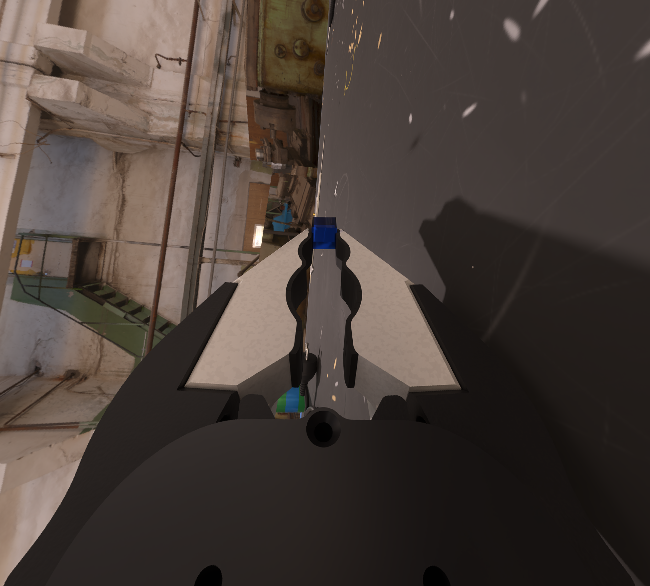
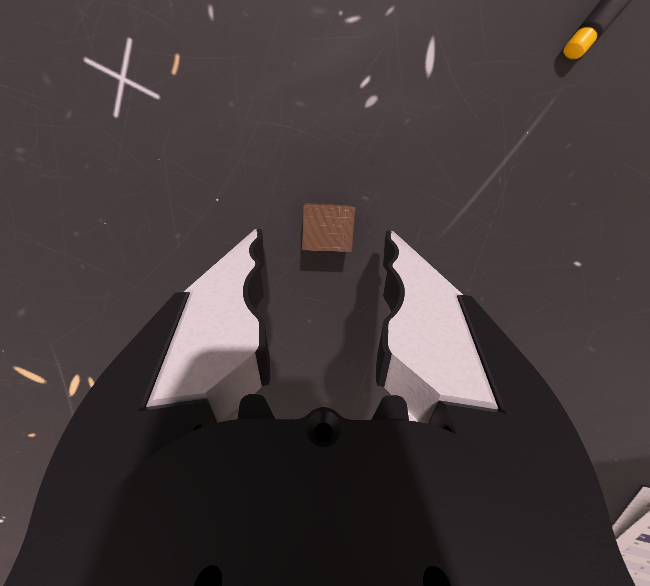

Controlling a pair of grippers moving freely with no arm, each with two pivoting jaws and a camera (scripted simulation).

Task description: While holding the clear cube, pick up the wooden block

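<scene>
1. I take the step in hand to be the right gripper's approach to the wooden block. The block lies flat on the dark scratched table, just ahead of my fingertips and roughly centred between them, a little toward the right-hand finger's side.

2. To do it well, I would advance straight along the fingers until the block sits between the inner pads, not at the very tips. Its sides look nearly parallel to the fingers, so little twist seems needed. I would nudge slightly right to centre it, then close slowly so neither finger pushes it aside.

3. My right gripper is released: its jaws stand wide apart, clearly wider than the block, and touch nothing I can see.

4. My left gripper is clenched on the clear cube, which reads as translucent blue and is pinched right at the fingertips. That grip is shallow, so I judge any jolt could cost me the cube; I would keep that side quiet while the right one works.

5. Away from the block, toward the upper right of the right wrist view, lies a black marker with a yellow cap; it is well apart and should not interfere. A sheet of paper shows at the lower right corner.
</scene>
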